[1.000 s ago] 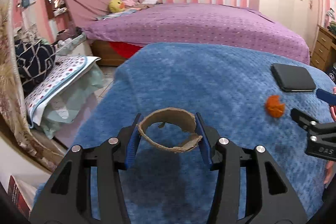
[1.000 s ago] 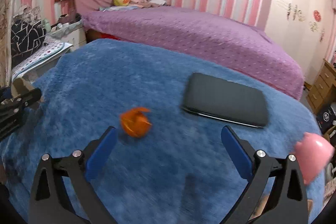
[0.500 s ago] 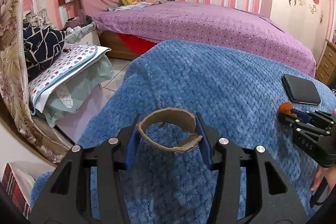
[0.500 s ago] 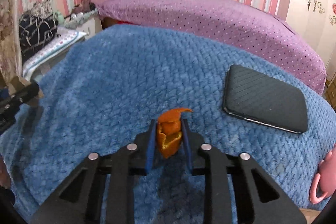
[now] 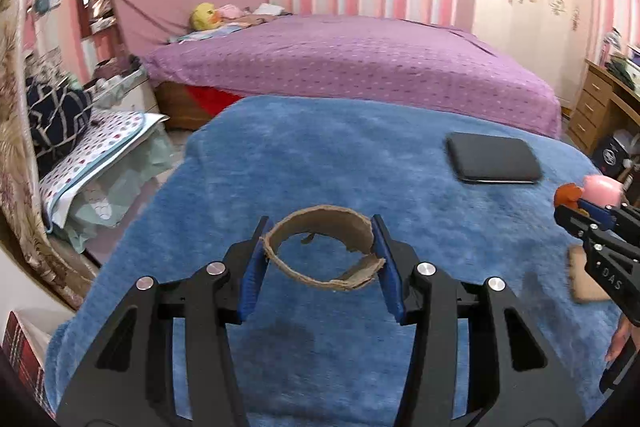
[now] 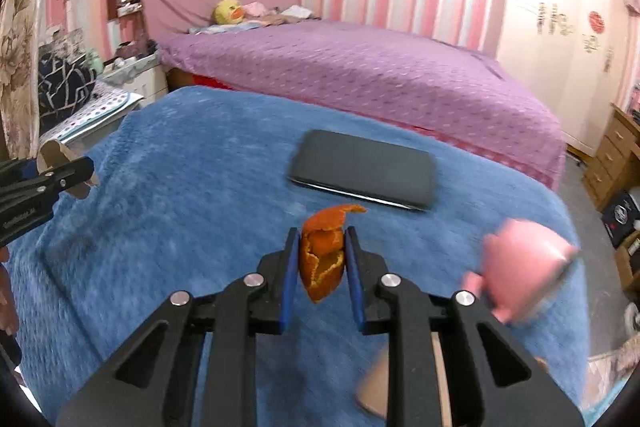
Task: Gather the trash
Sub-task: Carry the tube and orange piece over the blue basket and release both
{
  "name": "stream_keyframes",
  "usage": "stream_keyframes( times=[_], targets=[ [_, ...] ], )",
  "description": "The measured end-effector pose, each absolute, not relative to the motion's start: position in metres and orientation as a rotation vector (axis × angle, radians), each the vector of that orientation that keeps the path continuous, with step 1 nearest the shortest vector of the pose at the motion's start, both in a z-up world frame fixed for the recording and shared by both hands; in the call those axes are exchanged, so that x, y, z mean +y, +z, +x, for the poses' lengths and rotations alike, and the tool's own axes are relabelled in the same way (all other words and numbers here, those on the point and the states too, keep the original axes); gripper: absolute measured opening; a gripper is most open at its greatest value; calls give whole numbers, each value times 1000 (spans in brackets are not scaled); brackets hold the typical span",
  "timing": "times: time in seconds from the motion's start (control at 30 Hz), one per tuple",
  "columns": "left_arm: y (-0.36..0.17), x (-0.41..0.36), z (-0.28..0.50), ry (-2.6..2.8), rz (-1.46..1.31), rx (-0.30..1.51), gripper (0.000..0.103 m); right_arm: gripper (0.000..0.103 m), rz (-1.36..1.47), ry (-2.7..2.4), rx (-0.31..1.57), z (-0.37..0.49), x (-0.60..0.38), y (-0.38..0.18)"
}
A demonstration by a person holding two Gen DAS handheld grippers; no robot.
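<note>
My left gripper [image 5: 320,251] is shut on a torn brown cardboard ring [image 5: 320,227] and holds it above the blue blanket [image 5: 340,155]. It shows at the left edge of the right wrist view [image 6: 82,171], with the cardboard ring [image 6: 56,155] sticking out. My right gripper [image 6: 322,255] is shut on a piece of orange peel [image 6: 322,255], lifted above the blanket [image 6: 192,171]. In the left wrist view the right gripper [image 5: 576,205] is at the far right with the peel [image 5: 566,193] at its tips.
A black phone-like slab [image 6: 364,169] [image 5: 494,159] lies on the blanket. A pink cup [image 6: 524,267] [image 5: 602,189] is at the right. A brown cardboard piece [image 5: 586,275] [image 6: 376,391] lies near the front right. A purple bed [image 5: 352,63] stands behind.
My right gripper closed on the orange peel and lifted it off the blanket. My left gripper kept hold of the cardboard ring and turned its view toward the right.
</note>
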State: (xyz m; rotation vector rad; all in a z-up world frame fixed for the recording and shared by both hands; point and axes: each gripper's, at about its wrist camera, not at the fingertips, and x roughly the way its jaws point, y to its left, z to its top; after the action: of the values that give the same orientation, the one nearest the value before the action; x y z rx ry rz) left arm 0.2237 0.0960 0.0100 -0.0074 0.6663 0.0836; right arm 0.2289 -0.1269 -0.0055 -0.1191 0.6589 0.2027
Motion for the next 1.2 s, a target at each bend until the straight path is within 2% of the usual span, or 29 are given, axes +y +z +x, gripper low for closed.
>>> stream_keyframes(
  times=[0.57, 1.2],
  targets=[
    [19, -52, 188, -130, 59, 636, 48, 23, -58, -91, 633, 108, -297, 7],
    [-5, -164, 157, -240, 89, 664, 48, 23, 13, -276, 628, 48, -426, -8]
  ],
)
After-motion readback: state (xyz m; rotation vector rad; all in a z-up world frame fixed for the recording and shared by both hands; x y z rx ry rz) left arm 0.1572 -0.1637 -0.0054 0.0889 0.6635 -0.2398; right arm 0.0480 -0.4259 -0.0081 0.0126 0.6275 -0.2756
